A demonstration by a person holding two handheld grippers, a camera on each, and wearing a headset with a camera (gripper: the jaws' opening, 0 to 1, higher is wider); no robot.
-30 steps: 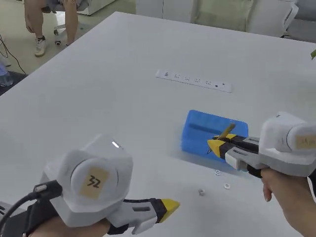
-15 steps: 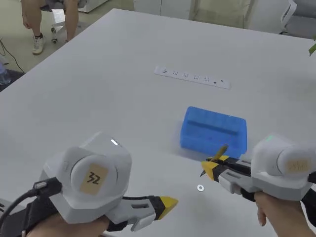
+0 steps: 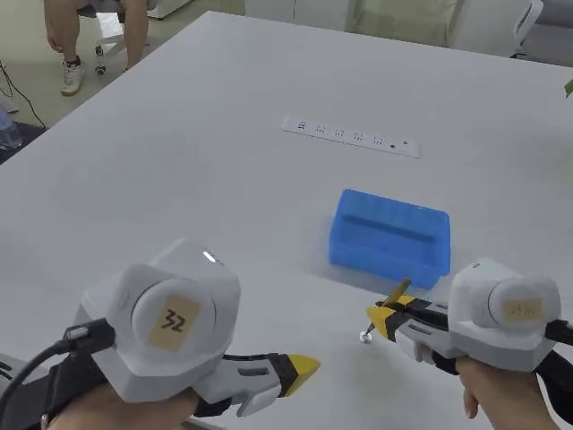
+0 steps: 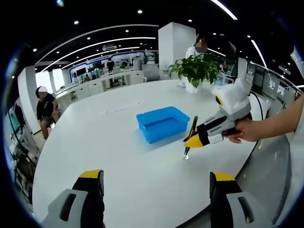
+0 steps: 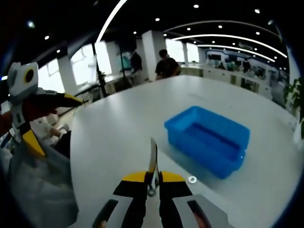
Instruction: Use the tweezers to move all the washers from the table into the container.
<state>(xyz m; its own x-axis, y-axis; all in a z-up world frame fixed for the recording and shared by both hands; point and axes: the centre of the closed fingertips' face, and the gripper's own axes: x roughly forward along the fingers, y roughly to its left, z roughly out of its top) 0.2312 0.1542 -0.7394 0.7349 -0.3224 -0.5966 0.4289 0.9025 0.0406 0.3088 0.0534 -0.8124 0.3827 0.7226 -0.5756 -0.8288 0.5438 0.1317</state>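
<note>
The blue container [image 3: 389, 235] stands on the white table, right of centre. Just in front of it my right gripper [image 3: 383, 319] is shut on the tweezers [image 3: 399, 294], which slant down toward a small washer [image 3: 365, 337] on the table. In the left gripper view the tweezers [image 4: 191, 137] end right at that washer [image 4: 185, 157], beside the container [image 4: 163, 123]. In the right gripper view the tweezers [image 5: 153, 154] stick out from the right gripper [image 5: 152, 178], and a washer [image 5: 192, 179] lies to their right before the container [image 5: 209, 137]. My left gripper [image 3: 300, 369] is low at the near left; in its own view the left gripper [image 4: 156, 179] is open with nothing in it.
A white power strip [image 3: 351, 138] lies beyond the container. The table [image 3: 179, 161] stretches wide to the left and far side. A person sits on a chair [image 3: 89, 27] past the far left corner. A potted plant [image 4: 194, 71] stands at the far end.
My right gripper, with the tweezers, has come back from over the blue container and dropped toward the table near a washer. The left gripper has stayed put.
</note>
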